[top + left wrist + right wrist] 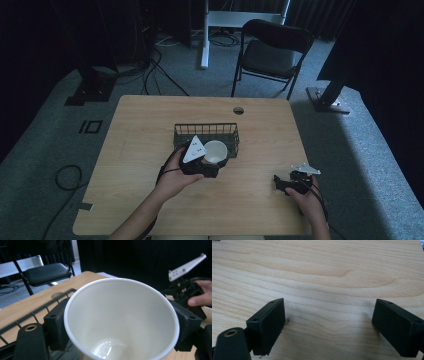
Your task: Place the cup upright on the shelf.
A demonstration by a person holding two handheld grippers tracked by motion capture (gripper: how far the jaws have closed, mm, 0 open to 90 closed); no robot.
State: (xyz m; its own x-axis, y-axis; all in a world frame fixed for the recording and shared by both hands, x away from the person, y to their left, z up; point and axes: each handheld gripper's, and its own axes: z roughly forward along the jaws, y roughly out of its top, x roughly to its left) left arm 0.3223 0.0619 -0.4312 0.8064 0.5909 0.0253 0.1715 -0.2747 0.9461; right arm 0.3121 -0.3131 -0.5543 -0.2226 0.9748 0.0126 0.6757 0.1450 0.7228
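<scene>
The right hand-held gripper [285,184] rests low over the bare bench [150,125], its 2 jaws wide apart, holding nothing. Farther in, the left hand-held gripper [210,162] is clamped on a white cup [215,151] at the front edge of the wire basket [206,131].

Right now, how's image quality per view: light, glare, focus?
High view: dim, room edges near black, table readable, cup brightest. Left gripper view: cup very close, a soft highlight at its bottom, chair behind it soft. Right gripper view: evenly lit wood grain sharp, near ends of the jaws slightly blurred, faint shadows beside them.
</scene>
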